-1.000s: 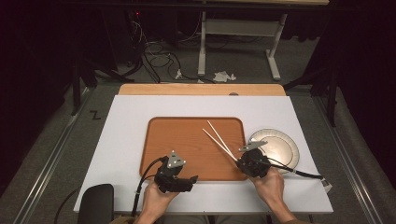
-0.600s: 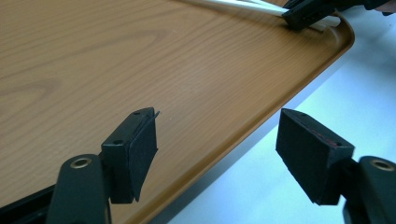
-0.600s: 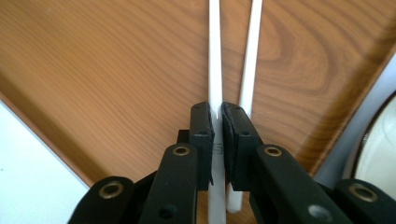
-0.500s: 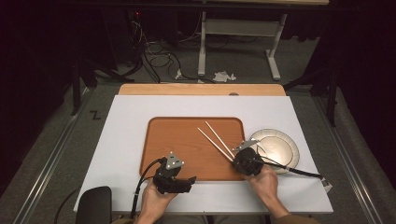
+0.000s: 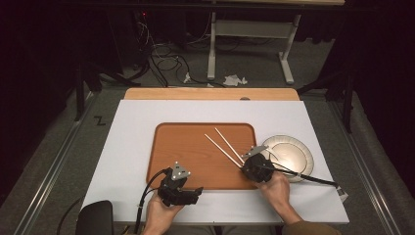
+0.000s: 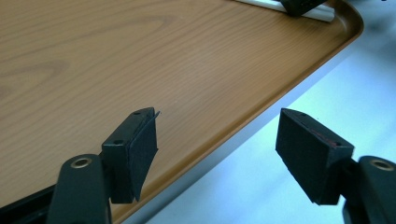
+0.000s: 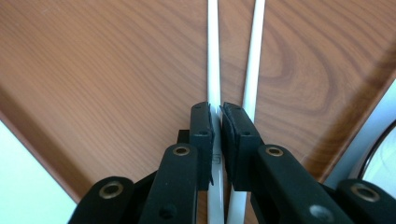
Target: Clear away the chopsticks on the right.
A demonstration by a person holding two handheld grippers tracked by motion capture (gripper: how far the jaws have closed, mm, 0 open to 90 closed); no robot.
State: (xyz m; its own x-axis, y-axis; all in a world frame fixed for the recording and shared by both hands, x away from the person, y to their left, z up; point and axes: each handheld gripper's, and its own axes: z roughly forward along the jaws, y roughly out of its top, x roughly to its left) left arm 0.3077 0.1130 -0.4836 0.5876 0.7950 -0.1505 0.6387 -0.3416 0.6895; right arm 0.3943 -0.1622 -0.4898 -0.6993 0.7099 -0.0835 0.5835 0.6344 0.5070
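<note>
Right gripper view: right gripper [image 7: 216, 116] pinched on one white chopstick [image 7: 213, 56], second chopstick [image 7: 253, 70] just beside, both over the wooden tray [image 5: 186, 147], right side. Left gripper [image 6: 215, 154] wide open, empty, at the tray's near edge. Plate [image 5: 293, 154] right of tray on tabletop [image 5: 132, 122]. Likely placing chopsticks; next calls for lowering and release.

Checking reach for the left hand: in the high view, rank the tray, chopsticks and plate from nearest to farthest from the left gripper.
From the left gripper:
1. Tray, just ahead, its near edge beside the jaws.
2. Chopsticks, on the tray's right side, held by the right gripper.
3. Plate, off the tray's right edge.
</note>
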